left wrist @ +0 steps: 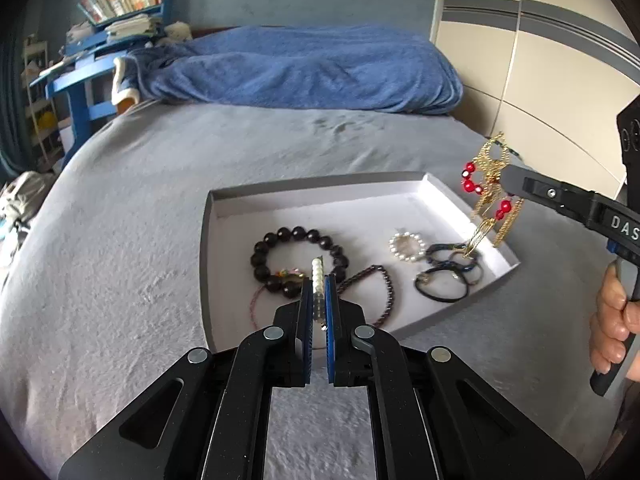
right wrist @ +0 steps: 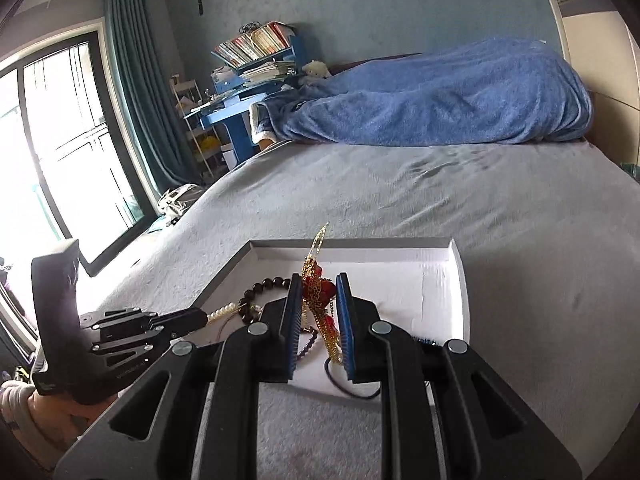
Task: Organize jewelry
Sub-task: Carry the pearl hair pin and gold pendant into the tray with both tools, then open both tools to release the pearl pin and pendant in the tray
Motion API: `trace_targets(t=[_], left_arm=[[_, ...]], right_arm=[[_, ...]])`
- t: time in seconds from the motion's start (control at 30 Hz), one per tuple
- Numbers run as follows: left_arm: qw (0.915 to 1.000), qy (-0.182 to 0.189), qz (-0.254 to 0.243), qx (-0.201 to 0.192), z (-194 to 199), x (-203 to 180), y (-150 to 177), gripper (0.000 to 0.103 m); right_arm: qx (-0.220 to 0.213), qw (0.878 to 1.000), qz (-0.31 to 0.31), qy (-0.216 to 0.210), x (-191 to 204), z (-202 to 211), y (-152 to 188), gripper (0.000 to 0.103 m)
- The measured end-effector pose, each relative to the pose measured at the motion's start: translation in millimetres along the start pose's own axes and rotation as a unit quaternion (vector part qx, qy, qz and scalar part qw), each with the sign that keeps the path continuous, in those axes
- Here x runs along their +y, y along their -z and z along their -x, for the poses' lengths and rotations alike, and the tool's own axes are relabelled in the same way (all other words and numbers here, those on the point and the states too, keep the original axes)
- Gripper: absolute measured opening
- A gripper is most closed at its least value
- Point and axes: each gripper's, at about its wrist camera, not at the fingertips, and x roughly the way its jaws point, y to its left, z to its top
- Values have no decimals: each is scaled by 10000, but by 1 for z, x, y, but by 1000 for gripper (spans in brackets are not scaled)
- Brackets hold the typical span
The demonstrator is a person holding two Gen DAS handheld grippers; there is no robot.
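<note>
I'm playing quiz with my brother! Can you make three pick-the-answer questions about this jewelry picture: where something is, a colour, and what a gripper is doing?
1. Where does the dark bead bracelet lie?
A. In the tray
B. On the blue blanket
C. On the desk

2. What colour are the round beads on the gold chain jewelry?
A. Green
B. Red
C. White

3. What is the left gripper doing?
A. Open, holding nothing
B. Shut on a black hair tie
C. Shut on a pearl strand

Answers: 1 A, it rests on the tray's white floor. 2 B, the beads shine red. 3 C, pearls sit between its blue pads.
</note>
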Motion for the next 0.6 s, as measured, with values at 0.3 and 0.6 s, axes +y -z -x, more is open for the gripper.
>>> trace_targets(t=[0.3, 0.6], left_arm=[[9997, -92, 72, 228, -27, 6, 8, 6], [9995, -85, 102, 270, -28, 7, 16, 22]], right_arm=[[757, 9959, -429, 234, -26, -44, 32, 17], [944, 9939, -407, 409, -27, -52, 47, 19]])
